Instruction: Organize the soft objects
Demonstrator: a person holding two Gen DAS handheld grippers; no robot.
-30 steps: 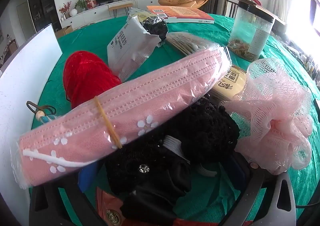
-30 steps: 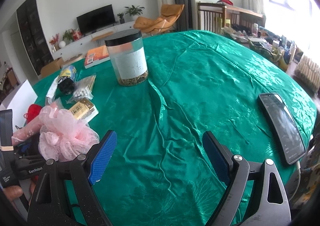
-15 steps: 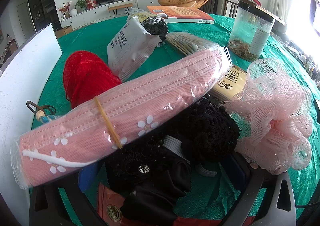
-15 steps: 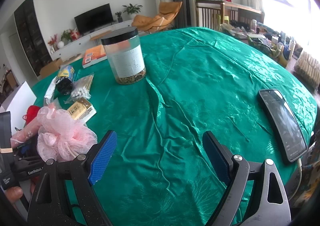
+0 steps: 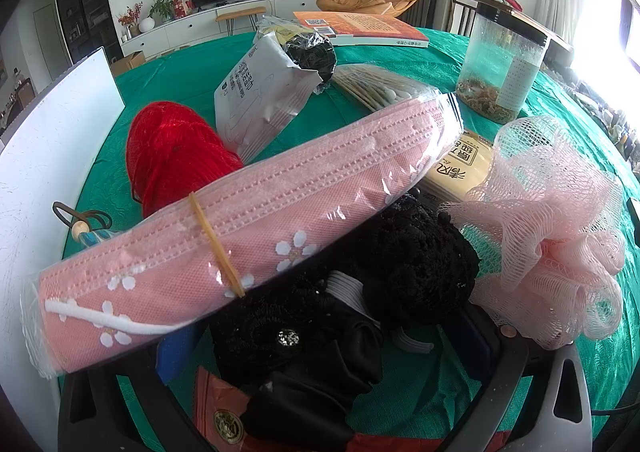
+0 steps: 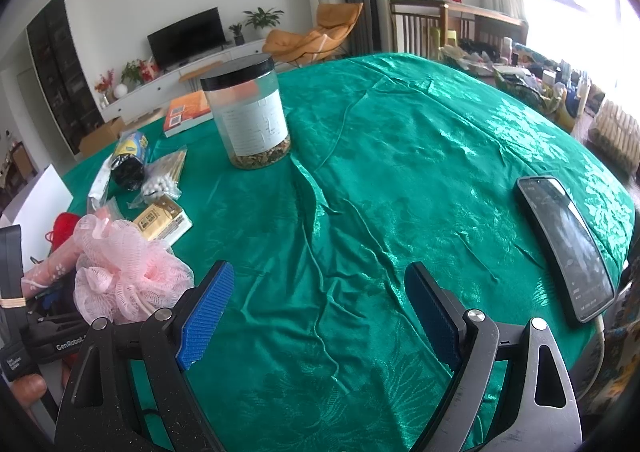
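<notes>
Pink mask pack (image 5: 256, 211) lying across black fabric pile (image 5: 360, 292) at near left of green desk (image 6: 400, 171), beside pink mesh puff (image 5: 552, 252). Left hand-held gripper (image 5: 320, 364) wide around the black pile, gripping nothing; right hand-held gripper (image 6: 316, 316) wide, empty, well apart. Best to close low on one soft item only, without snagging the mesh.

A home living room: behind the worktop (image 6: 400, 171) in its green cloth stand a television (image 6: 185, 36) on a white sideboard (image 6: 160, 89), potted plants (image 6: 262, 17) and an orange lounge chair (image 6: 316, 35).
</notes>
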